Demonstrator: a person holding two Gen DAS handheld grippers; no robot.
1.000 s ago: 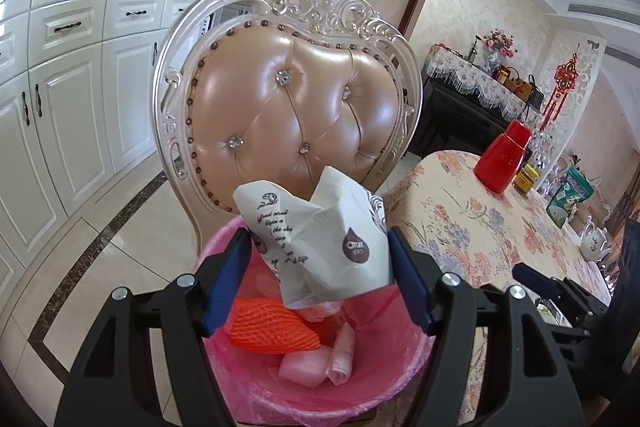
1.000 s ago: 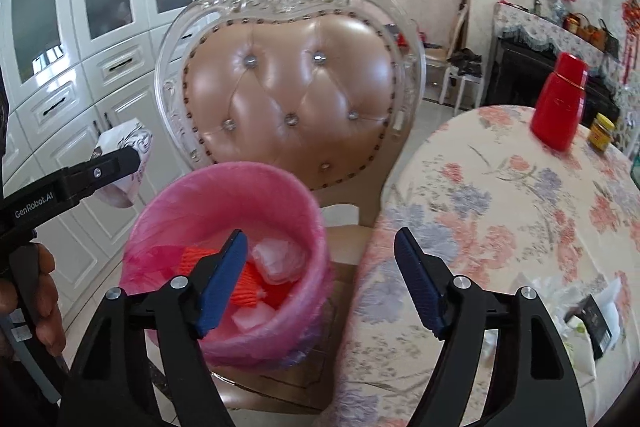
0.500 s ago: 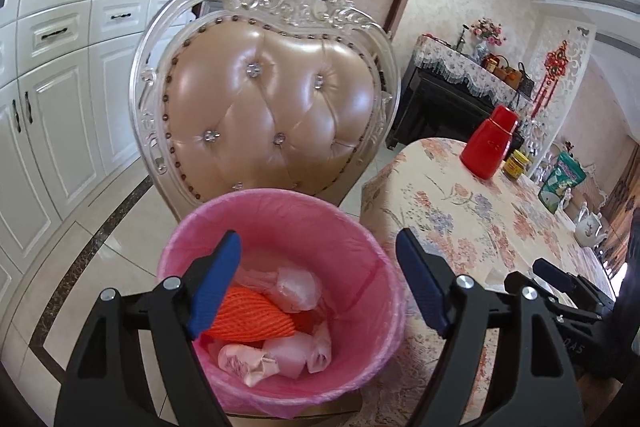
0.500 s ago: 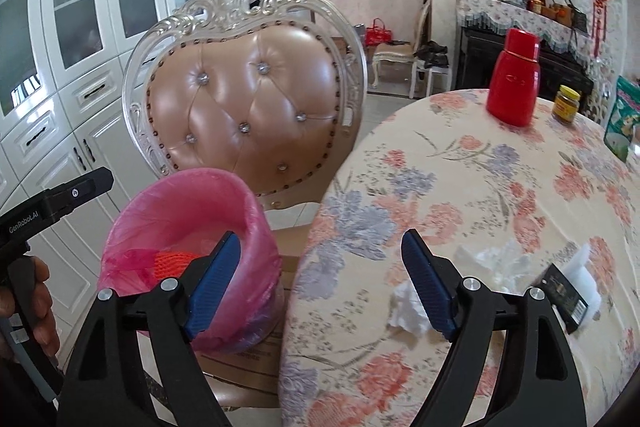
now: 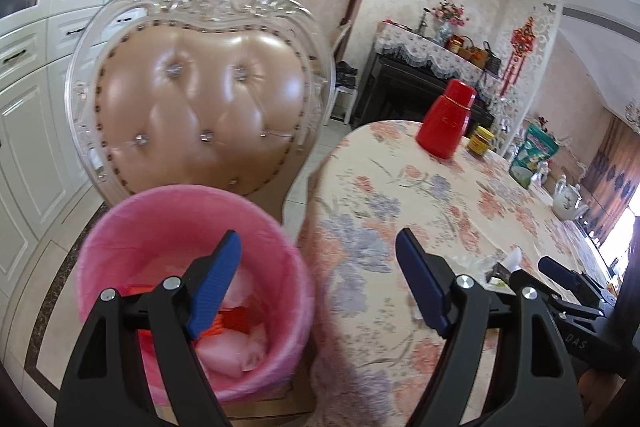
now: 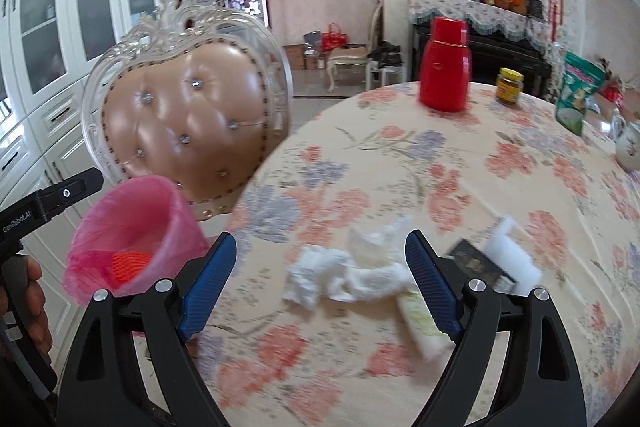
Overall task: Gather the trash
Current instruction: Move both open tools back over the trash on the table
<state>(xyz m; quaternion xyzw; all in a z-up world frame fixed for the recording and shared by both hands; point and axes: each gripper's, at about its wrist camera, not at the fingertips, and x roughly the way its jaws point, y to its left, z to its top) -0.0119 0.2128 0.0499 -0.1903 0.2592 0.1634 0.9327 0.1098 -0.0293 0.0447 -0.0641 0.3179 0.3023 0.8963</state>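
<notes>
A pink-lined bin (image 5: 192, 219) stands on the seat of an ornate chair (image 5: 200, 107), with an orange net (image 6: 128, 267) and pale foam pieces (image 5: 224, 351) inside. My left gripper (image 5: 318, 259) hangs open and empty between the bin and the table edge. My right gripper (image 6: 320, 255) is over the floral table (image 6: 440, 167); its jaws are opening, with nothing pressed between them. Just beyond its fingers lies a crumpled white tissue (image 6: 340, 271). To the right lie a pale tube (image 6: 420, 319), a small dark box (image 6: 476, 259) and a white foam piece (image 6: 508, 251).
A red flask (image 6: 446, 67), a yellow-lidded jar (image 6: 509, 87), a green bag (image 6: 578, 95) and a teapot (image 5: 568, 199) stand at the table's far side. White cabinets line the left wall. A hand (image 6: 32, 307) holds the left gripper's handle at the left edge.
The printed white paper bag that my left gripper held above the bin is gone from its jaws. Both grippers have swung right, from the bin toward the table, and the right jaws stand wider.
</notes>
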